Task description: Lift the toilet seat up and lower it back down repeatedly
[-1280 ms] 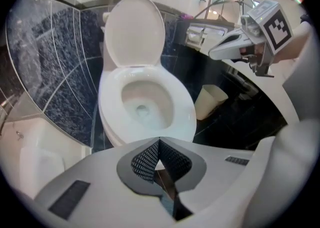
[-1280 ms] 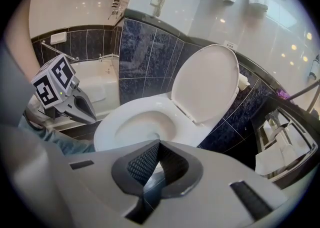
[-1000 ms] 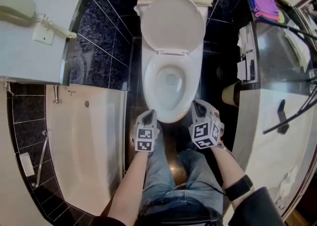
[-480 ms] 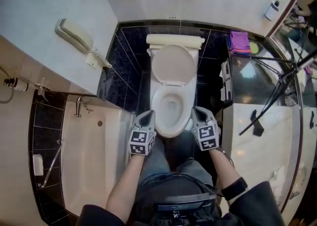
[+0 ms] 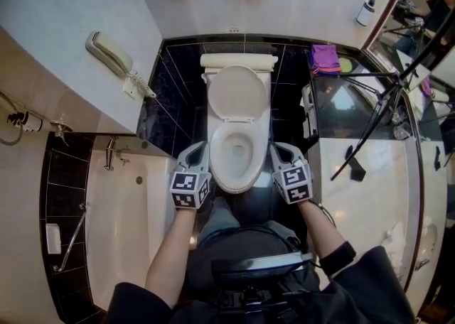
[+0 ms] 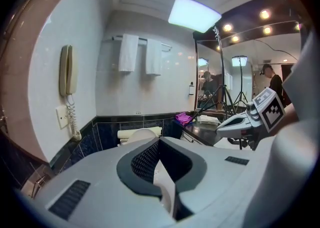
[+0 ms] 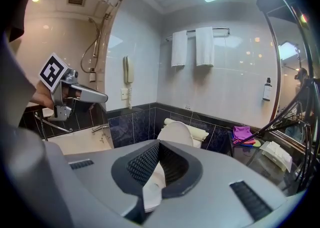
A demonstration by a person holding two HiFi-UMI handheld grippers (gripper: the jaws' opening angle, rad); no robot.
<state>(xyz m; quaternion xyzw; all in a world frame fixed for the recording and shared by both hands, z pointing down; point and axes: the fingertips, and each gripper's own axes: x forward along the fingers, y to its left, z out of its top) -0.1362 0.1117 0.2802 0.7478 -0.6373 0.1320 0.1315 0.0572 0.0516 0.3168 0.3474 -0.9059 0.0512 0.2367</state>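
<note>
Both of your grippers hang in the air above the front of the toilet bowl point(image 5: 234, 177). The left gripper point(image 5: 197, 148) is over the bowl's left edge and the right gripper point(image 5: 279, 148) over its right edge, and both are well clear of the porcelain. Each has its jaws pressed together with nothing caught in them. Only a sliver of the white bowl, far beyond, shows through the notch between the pads. Closed like this, I judge, they work as blunt tips for nudging or hooking an edge rather than pinching it.

The toilet seat point(image 5: 238, 95), which I take to be the raised oval flap, stands upright and leans back against the cistern point(image 5: 238, 60). That lean is why it holds there with no tool on it. You can't tell from here whether a separate ring lies on the rim.

With the seat up and both tools clear, the lowering half of a cycle looks due. Flanking the bowl, between the bathtub point(image 5: 135, 223) and the vanity counter point(image 5: 370, 173), lets either hand reach the flap's top edge. Tip it forward gently, because once it passes upright it could drop and slam.
</note>
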